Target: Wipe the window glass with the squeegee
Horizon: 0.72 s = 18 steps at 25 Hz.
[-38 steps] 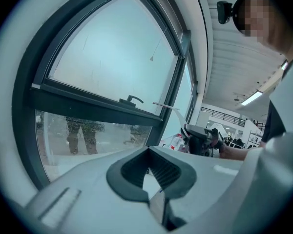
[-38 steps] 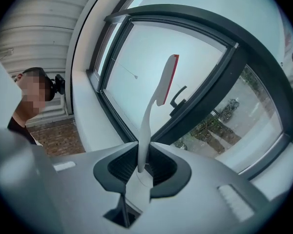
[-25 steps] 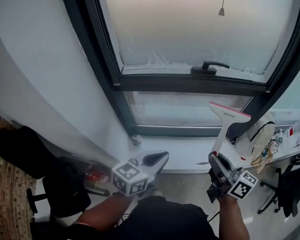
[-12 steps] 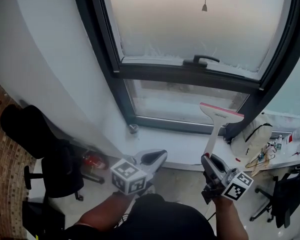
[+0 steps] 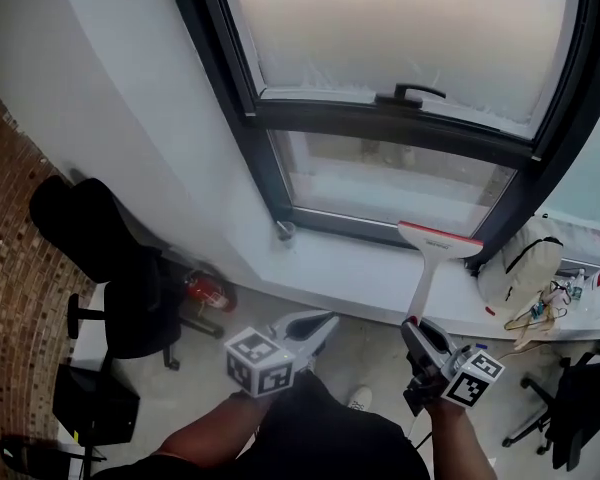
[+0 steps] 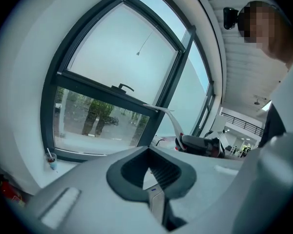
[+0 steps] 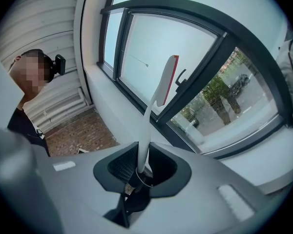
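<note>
The window has a dark frame, a frosted upper pane (image 5: 410,28) with a black handle (image 5: 410,95), and a clear lower pane (image 5: 390,178). The squeegee (image 5: 435,248) is white with a red blade edge and stands upright in front of the sill, apart from the glass. My right gripper (image 5: 420,336) is shut on the squeegee's handle (image 7: 147,126), with the blade head (image 7: 167,79) high above the jaws. My left gripper (image 5: 318,328) hangs lower left of it, shut with nothing in it (image 6: 154,172). The left gripper view also shows the squeegee (image 6: 168,117).
A small cup with a straw (image 5: 285,232) stands on the white sill (image 5: 360,278). A white bag (image 5: 515,268) and hangers (image 5: 540,313) lie at the sill's right end. Below left are a red fire extinguisher (image 5: 208,290) and a black chair (image 5: 130,308).
The window has slid up and to the right in the head view, so more floor shows. The squeegee head now lies over the sill, not the lower pane. Both grippers keep their hold.
</note>
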Available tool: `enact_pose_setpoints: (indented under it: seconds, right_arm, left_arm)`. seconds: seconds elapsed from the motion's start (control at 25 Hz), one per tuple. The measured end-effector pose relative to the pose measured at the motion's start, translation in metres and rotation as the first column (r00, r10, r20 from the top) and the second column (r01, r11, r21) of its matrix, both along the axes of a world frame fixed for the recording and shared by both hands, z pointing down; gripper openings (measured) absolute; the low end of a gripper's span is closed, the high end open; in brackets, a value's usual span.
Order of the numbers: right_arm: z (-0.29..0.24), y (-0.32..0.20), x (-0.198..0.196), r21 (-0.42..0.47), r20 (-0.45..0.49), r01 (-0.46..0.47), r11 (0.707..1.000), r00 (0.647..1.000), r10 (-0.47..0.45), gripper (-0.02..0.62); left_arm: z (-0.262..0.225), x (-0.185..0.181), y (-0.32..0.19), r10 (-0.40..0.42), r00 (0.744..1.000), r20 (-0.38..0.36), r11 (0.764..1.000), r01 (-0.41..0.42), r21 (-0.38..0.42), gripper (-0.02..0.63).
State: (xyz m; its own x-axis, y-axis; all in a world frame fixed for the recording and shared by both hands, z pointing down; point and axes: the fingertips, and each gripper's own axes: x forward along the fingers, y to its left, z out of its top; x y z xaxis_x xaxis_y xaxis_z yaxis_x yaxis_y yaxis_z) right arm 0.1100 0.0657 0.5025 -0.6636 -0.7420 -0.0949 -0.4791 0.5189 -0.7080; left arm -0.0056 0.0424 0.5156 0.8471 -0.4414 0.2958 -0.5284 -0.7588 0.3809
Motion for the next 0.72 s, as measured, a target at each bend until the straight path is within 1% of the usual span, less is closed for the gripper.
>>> enact_pose_setpoints:
  seconds: [0.16,0.36,0.52,0.72]
  right_arm:
    - [0.0,0.013,-0.005,0.001,-0.004,0.013,1.0,1.0,-0.013,0.087]
    - [-0.009,0.015,-0.012,0.024,-0.028,-0.007,1.0,1.0,0.008,0.087]
    - [-0.013,0.01,-0.031,0.032,-0.042,-0.015,0.999,0.999,0.017,0.086]
    - [-0.016,0.004,-0.056,0.029,-0.049,-0.027,0.999,0.998,0.028,0.086]
  left_arm:
    - [0.006,-0.006,0.01,0.004,1.0,0.026,1.0,-0.004,0.012,0.0]
    - [-0.008,-0.012,0.007,0.035,0.999,0.006,0.998,-0.036,0.047,0.0]
    - [-0.016,-0.034,0.002,0.049,0.999,0.006,0.997,-0.049,0.067,0.0]
    - [-0.009,-0.064,-0.004,0.043,0.999,0.016,0.998,-0.043,0.047,0.0]
